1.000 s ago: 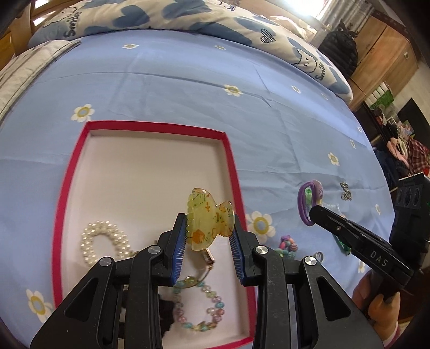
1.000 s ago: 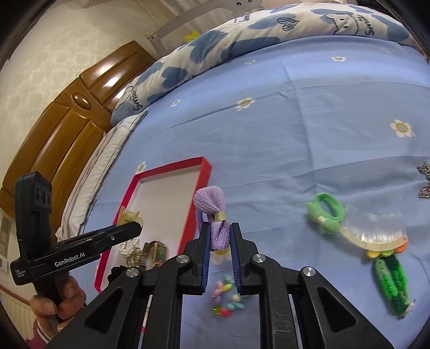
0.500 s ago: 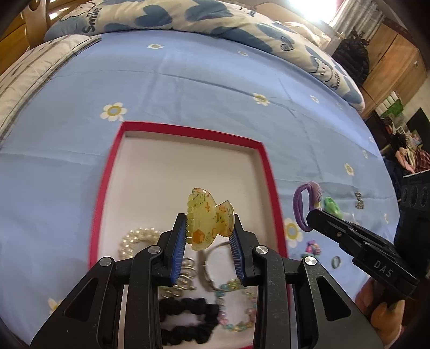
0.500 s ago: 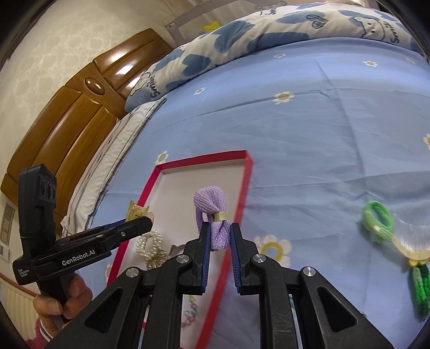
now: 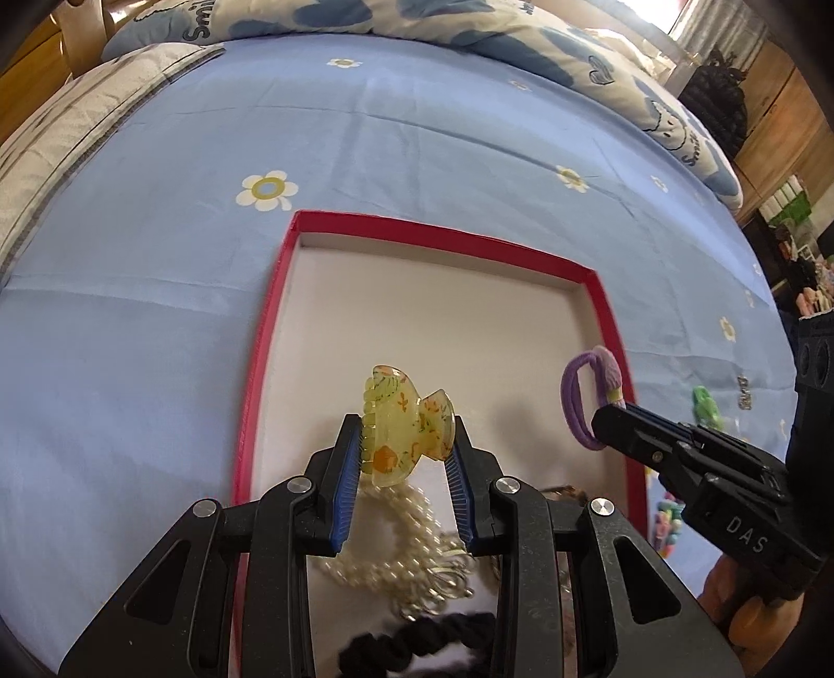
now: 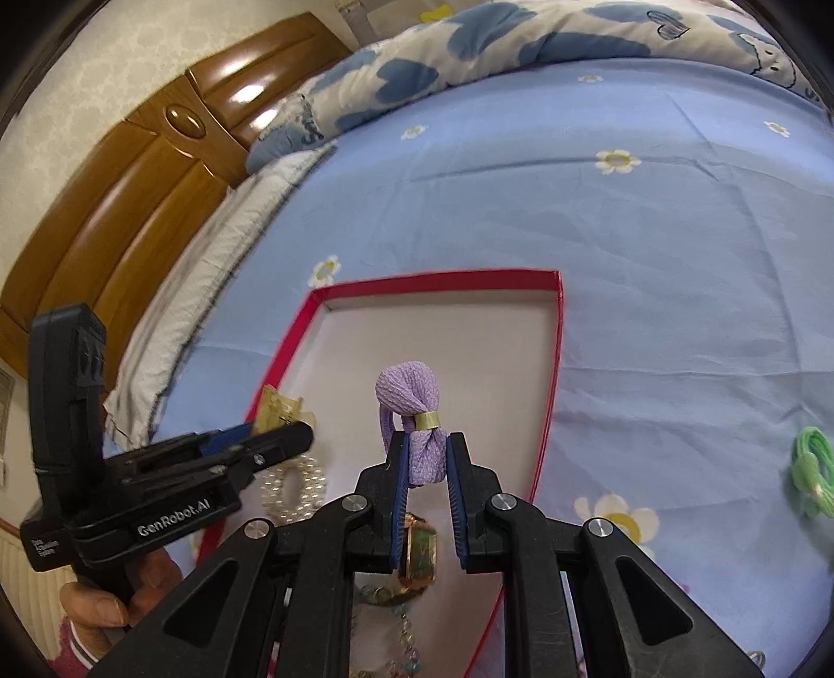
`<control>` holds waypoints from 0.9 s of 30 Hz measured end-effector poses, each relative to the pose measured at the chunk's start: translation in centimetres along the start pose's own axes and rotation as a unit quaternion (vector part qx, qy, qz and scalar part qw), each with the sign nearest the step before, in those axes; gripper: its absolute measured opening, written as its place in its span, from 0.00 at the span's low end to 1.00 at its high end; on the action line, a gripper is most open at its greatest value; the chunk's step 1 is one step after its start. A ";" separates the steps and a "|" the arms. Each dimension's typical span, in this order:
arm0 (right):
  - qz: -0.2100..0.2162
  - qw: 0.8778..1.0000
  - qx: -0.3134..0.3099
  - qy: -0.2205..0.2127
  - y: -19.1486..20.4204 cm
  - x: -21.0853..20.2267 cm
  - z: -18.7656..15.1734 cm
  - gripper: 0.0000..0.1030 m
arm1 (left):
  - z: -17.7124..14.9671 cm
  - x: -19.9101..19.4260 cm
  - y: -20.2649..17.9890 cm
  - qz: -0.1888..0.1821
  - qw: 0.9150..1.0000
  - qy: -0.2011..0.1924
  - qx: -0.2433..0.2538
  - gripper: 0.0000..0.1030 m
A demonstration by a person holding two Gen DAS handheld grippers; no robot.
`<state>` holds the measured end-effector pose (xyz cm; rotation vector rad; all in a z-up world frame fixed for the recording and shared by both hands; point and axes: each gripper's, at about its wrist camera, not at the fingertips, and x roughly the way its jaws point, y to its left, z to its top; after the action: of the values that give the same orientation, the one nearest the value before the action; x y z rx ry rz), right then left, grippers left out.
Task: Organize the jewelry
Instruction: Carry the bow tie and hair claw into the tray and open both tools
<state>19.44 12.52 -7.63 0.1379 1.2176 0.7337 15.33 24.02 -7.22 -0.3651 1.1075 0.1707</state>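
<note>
A red-rimmed tray [image 5: 526, 249] with a white floor lies on the blue bedsheet. My left gripper [image 5: 404, 448] is shut on a yellow patterned hair claw [image 5: 404, 425] and hangs over the tray's near half. My right gripper [image 6: 423, 451] is shut on a purple hair tie [image 6: 412, 401], also above the tray [image 6: 432, 279]. In the left wrist view the purple hair tie [image 5: 591, 399] shows at the tray's right rim. The tray holds a pearl bracelet [image 5: 412, 542], a black scrunchie [image 5: 417, 641], a gold watch [image 6: 419, 553] and a pastel bead bracelet [image 6: 401, 641].
A green hair tie [image 6: 810, 464] lies on the sheet to the right of the tray, with pastel beads [image 5: 664, 527] beside the rim. A folded quilt [image 6: 521, 47] and a wooden headboard [image 6: 130, 177] bound the bed's far side. A person's hand [image 6: 104, 610] holds the left tool.
Both grippers have moved left over the tray and lower, each still gripping its item. The tray now fills the middle of both views.
</note>
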 end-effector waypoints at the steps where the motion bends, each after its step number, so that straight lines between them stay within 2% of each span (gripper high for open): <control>1: -0.003 1.000 -0.001 0.003 0.0 0.4 0.1 0.14 | 0.1 0.2 0.1 0.002 1.000 0.001 0.000 0.28; 10: -0.024 0.999 -0.015 0.030 0.2 2.7 0.1 0.18 | 0.2 1.9 0.6 0.019 1.000 0.012 0.005 0.28; 15: -0.029 0.999 -0.016 0.030 0.0 2.8 0.0 0.18 | 0.1 1.8 0.4 0.024 1.000 0.011 0.012 0.28; 19: -0.025 0.999 -0.017 0.031 0.1 2.8 0.1 0.22 | 0.1 2.0 0.0 0.031 0.999 0.012 0.019 0.28; 23: -0.019 0.999 -0.018 0.031 0.3 2.7 0.1 0.32 | 0.2 1.9 -0.4 0.032 0.999 0.013 0.020 0.33; 27: -0.018 0.999 -0.014 0.025 0.1 2.3 0.1 0.34 | 0.1 1.5 -0.6 0.033 0.999 0.011 0.022 0.36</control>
<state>19.84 13.96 -9.43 0.0739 1.2538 0.7266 16.28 23.48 -8.37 -0.2916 1.1444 0.2010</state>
